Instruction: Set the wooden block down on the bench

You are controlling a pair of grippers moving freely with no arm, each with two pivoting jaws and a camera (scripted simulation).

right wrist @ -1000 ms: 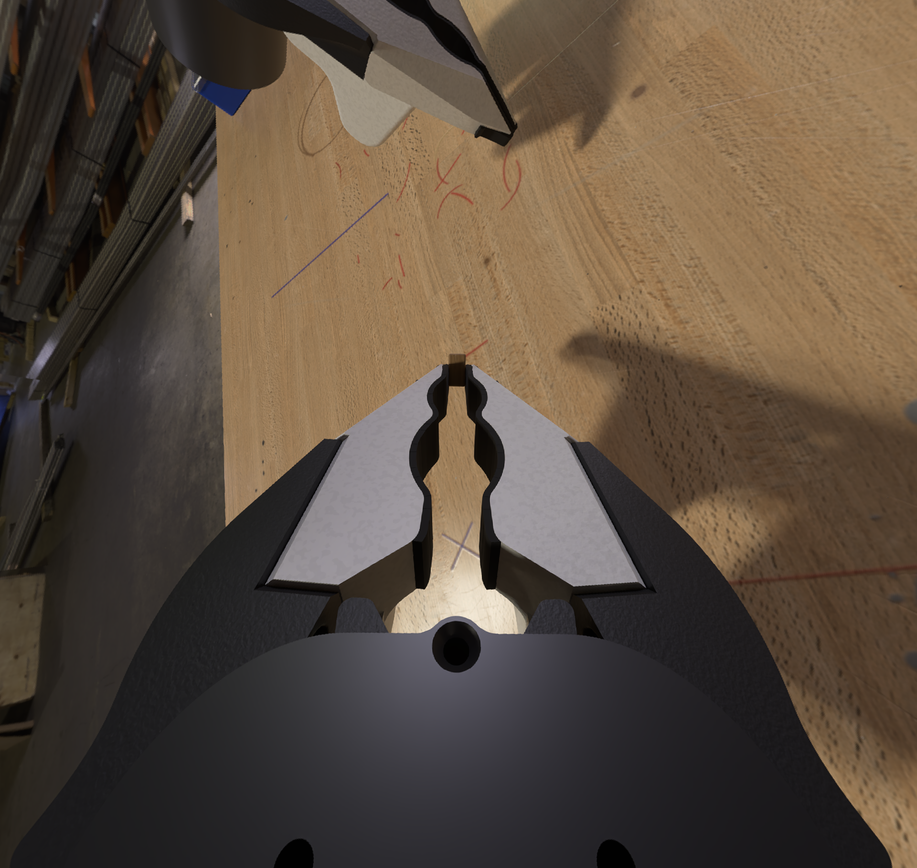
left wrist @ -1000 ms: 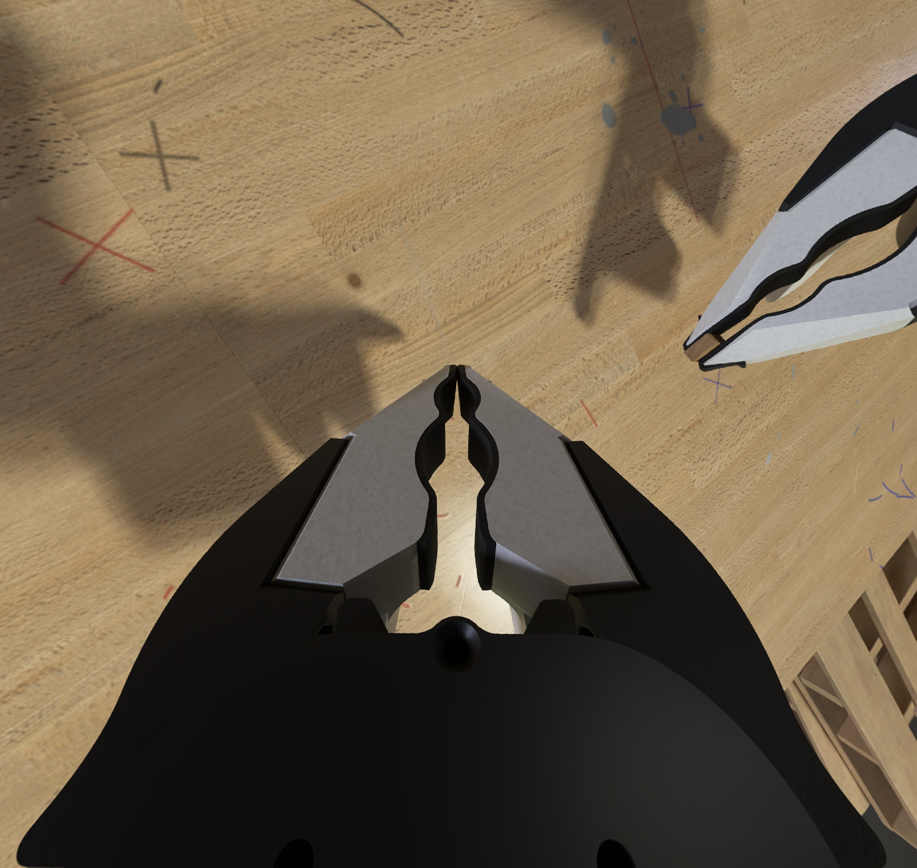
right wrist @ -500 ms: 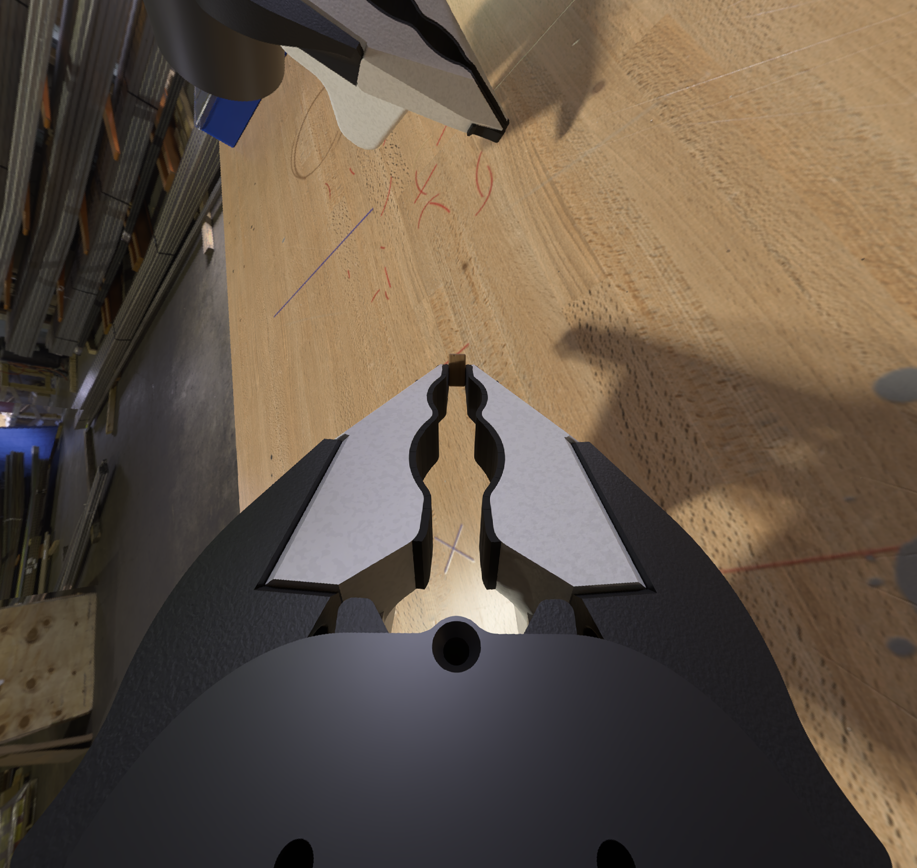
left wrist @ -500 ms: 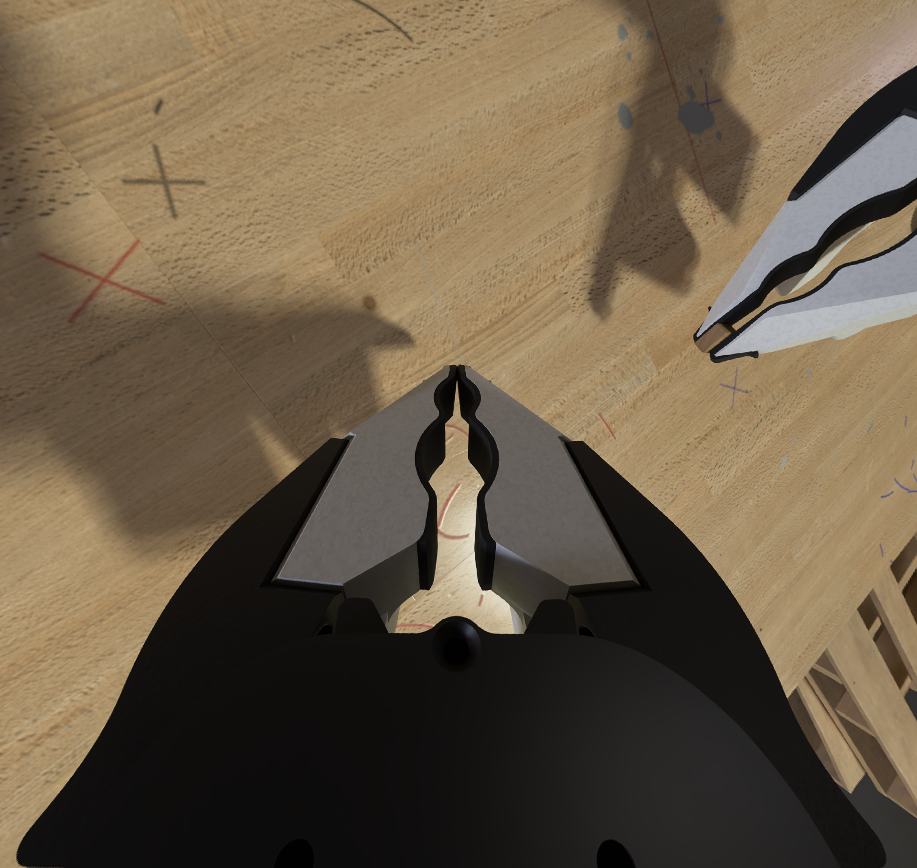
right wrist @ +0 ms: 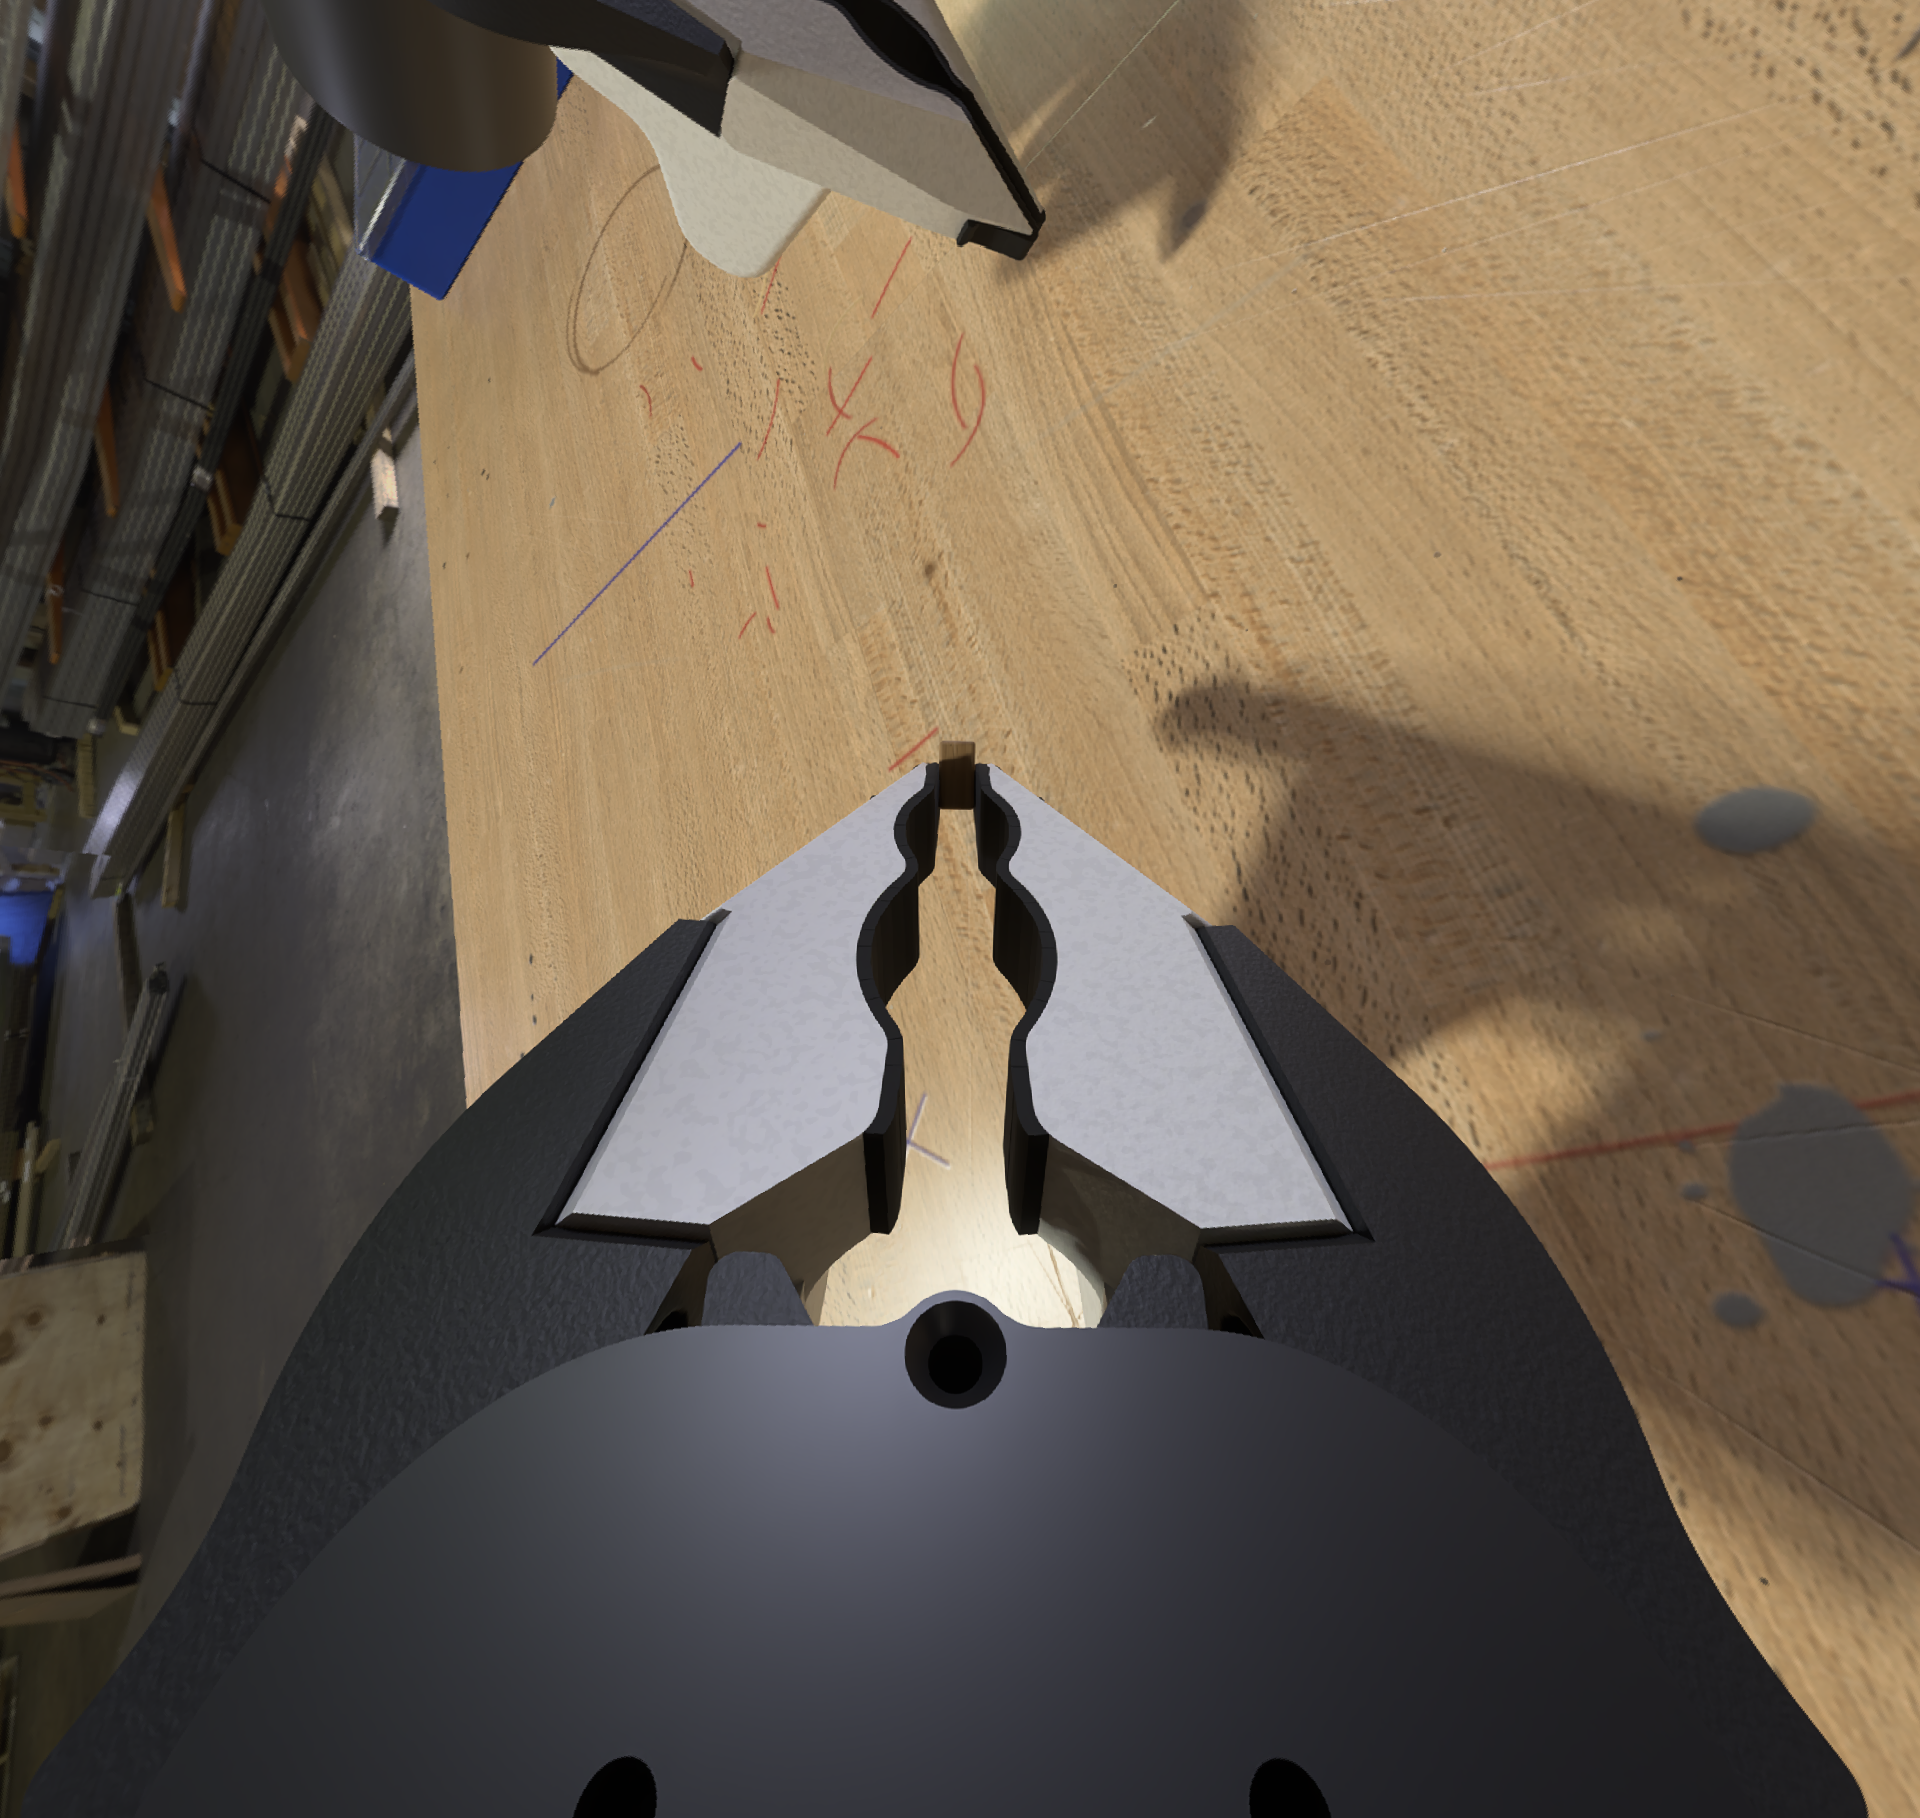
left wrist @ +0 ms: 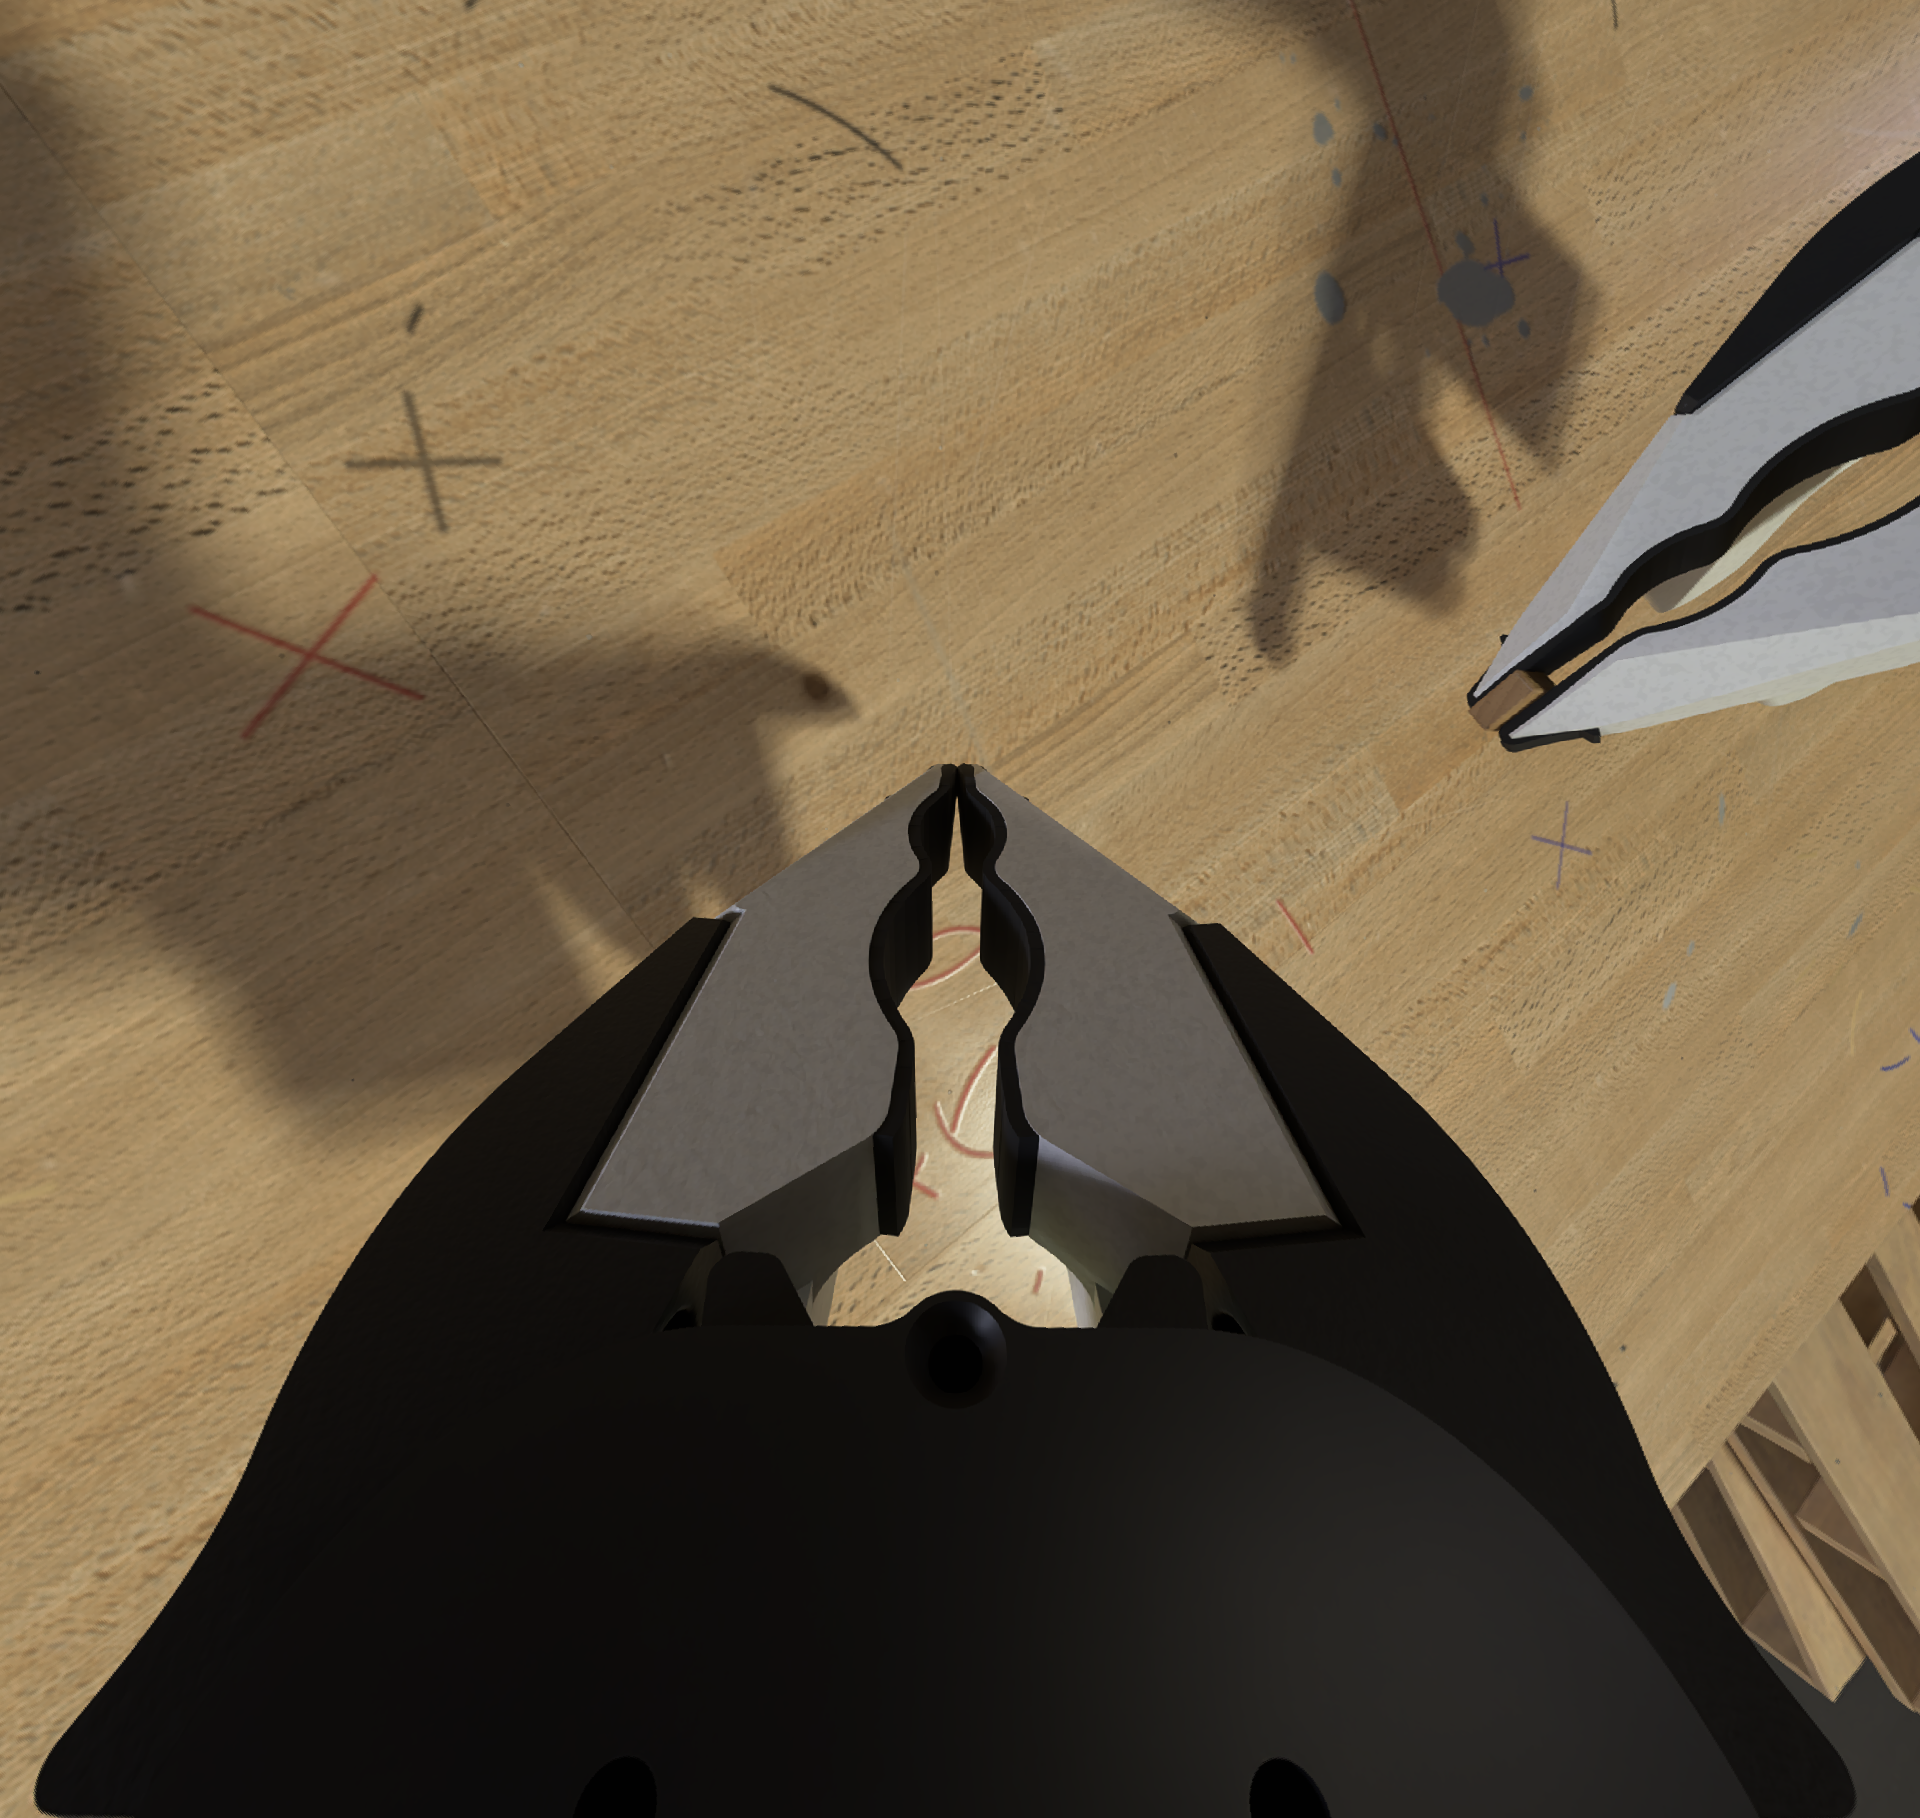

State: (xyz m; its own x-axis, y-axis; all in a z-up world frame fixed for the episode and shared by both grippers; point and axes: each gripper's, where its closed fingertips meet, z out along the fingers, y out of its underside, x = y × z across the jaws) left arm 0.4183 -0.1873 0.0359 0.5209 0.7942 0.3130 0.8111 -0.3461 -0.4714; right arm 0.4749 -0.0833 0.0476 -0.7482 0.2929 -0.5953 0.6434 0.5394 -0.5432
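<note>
Carrying the block (right wrist: pixel 957 769) pinched in your right hand-held gripper (right wrist: pixel 957 781) above the tabletop (right wrist: pixel 1351 418); left hand-held gripper (left wrist: pixel 957 776) clenched empty. Next, you're lowering, then releasing.

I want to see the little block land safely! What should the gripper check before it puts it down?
1. Wooden block pinched at the right gripper tips: ok.
2. Bench bare below the block: ok.
3. Left gripper shut, holding nothing, off to the side: ok.
4. Block touching the bench: cannot tell; in the left wrist view it seems above the wood.
5. Block clear of the bench edge: ok.
</note>
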